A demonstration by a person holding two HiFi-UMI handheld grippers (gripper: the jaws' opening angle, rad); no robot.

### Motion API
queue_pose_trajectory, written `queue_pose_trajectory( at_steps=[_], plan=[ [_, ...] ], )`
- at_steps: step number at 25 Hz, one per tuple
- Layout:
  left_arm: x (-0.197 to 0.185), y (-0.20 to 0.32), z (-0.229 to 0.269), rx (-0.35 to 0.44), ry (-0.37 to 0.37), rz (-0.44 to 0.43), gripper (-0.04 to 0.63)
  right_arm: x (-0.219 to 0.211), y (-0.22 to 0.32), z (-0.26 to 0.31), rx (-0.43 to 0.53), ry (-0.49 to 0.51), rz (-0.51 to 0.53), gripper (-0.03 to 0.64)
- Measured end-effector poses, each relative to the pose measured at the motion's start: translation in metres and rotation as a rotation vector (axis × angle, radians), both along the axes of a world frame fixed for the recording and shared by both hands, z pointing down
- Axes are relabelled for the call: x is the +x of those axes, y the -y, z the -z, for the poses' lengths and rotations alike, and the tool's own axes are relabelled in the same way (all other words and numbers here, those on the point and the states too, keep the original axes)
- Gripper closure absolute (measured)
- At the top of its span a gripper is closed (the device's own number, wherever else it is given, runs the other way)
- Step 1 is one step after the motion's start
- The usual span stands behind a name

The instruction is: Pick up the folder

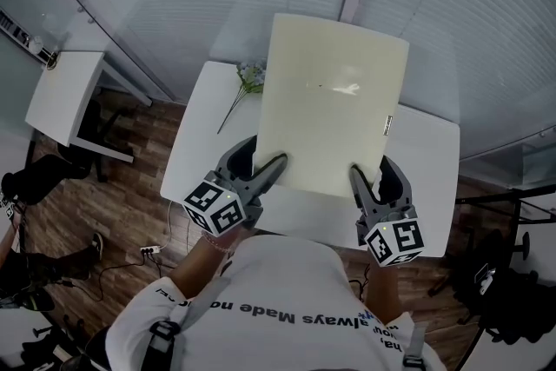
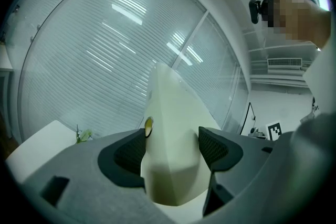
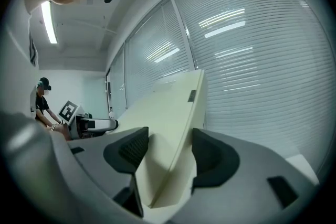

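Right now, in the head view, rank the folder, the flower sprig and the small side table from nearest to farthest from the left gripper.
1. folder: between the jaws of the left gripper, held at its near left corner.
2. flower sprig: lying on the white table just beyond, by the folder's left edge.
3. small side table: far off to the left, standing apart on the wood floor.

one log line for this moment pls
phase: folder held up | left tool: shut on folder | right tool: shut on folder | folder: tilted above white table
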State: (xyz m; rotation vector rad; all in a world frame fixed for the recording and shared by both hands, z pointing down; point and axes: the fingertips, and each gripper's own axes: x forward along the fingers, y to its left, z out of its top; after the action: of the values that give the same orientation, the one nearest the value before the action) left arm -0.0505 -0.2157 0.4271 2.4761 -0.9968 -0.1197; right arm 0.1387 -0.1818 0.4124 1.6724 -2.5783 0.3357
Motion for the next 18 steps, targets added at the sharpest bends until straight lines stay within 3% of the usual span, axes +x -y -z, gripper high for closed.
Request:
queue_pose_trajectory(
  at_steps=[8, 18],
  plan=[
    [0.001, -0.003, 0.035, 0.085, 0.014, 0.005, 0.291, 0.001, -0.004, 0.028, 0.057, -0.009, 0.001, 0.351],
    [0.002, -0.002, 0.056, 0.12, -0.009, 0.017, 0.291, 0.002, -0.004, 0.053, 0.107, -0.02, -0.004, 0.353]
  ],
)
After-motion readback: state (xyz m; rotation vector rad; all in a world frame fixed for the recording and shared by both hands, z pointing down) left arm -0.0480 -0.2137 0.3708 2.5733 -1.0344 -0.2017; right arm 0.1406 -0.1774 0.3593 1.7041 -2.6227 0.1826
